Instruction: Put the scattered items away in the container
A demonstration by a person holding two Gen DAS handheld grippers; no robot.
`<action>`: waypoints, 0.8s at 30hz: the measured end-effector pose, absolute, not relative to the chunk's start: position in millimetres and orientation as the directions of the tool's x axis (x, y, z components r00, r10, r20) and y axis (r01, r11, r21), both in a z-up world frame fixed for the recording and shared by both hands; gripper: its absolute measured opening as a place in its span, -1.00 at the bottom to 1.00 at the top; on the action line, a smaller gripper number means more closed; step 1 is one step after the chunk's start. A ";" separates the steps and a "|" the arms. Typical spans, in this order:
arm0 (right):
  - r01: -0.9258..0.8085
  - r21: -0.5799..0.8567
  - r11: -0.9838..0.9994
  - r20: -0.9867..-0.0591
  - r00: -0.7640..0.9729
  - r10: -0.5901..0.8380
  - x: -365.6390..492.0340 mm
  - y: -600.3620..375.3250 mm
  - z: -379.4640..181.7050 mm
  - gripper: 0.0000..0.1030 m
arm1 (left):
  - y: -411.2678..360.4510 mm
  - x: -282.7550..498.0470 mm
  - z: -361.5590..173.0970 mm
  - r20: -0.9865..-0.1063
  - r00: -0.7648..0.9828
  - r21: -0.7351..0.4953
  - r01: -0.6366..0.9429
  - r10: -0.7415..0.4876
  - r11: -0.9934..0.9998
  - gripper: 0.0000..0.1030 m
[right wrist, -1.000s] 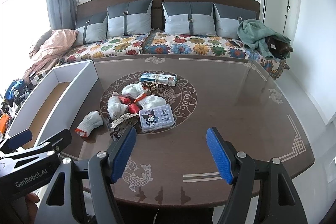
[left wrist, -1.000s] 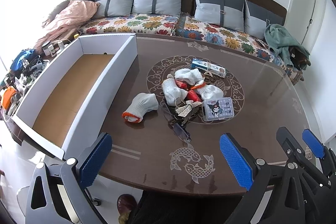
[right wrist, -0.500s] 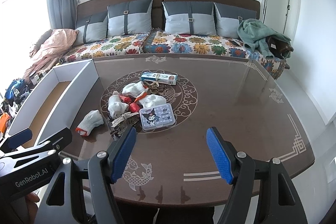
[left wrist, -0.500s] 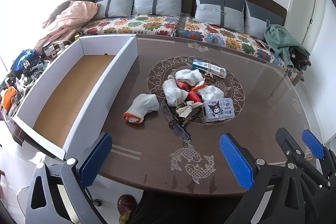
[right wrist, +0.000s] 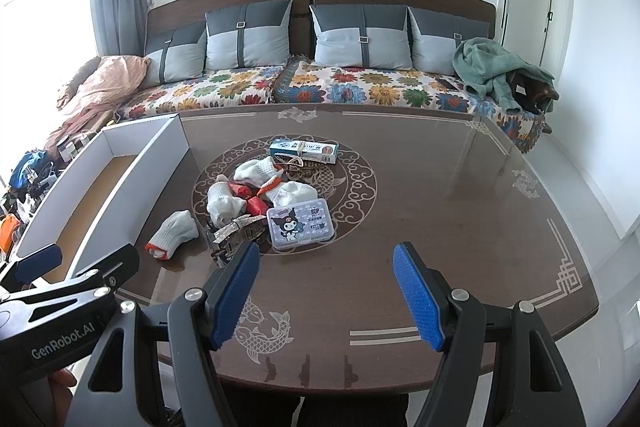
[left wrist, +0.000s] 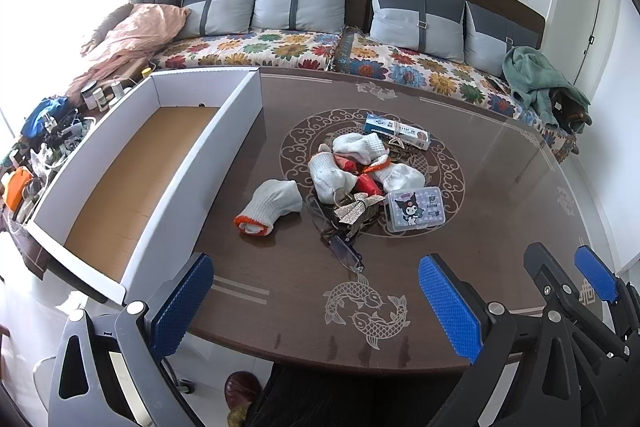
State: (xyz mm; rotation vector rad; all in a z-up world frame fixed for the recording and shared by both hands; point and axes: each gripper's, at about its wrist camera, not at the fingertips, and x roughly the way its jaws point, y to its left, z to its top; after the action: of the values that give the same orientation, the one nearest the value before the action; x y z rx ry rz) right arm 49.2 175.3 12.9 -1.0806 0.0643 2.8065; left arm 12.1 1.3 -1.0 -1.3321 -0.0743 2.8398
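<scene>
A long white cardboard box (left wrist: pixel 240 115) with a brown floor lies empty along the table's left side; it also shows in the right wrist view (right wrist: pixel 160 151). A pile sits at the table's middle: white gloves with orange cuffs (left wrist: pixel 272 207), a clear cartoon case (left wrist: pixel 416 213), a blue-white carton (left wrist: pixel 396 129), glasses (left wrist: pixel 344 251) and a glittery bow (left wrist: pixel 356 207). In the right wrist view I see the lone glove (right wrist: pixel 172 233), the case (right wrist: pixel 300 225) and the carton (right wrist: pixel 304 151). My left gripper (left wrist: pixel 316 307) and right gripper (right wrist: pixel 324 299) are open and empty above the table's near edge.
The brown glass-topped table (left wrist: pixel 500 187) has a sofa (left wrist: pixel 288 47) with cushions behind it. A side surface at the far left (left wrist: pixel 40 147) holds cluttered small items. The right gripper's fingers show at the lower right of the left wrist view (left wrist: pixel 592 275).
Both views have shifted very slightly; the grippers stay open and the items on the table have not moved.
</scene>
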 end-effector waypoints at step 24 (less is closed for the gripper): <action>-0.144 -0.018 -0.989 -0.665 -0.738 0.119 51.3 174.1 18.6 0.37 | 3.3 17.0 5.9 -0.757 -0.653 -0.052 0.019 0.027 -0.998 1.00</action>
State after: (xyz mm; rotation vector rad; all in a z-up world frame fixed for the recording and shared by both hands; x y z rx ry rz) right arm 51.3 174.1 18.6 -1.0685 0.0513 2.8032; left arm 17.0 3.3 5.9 -1.3075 -0.0861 2.8508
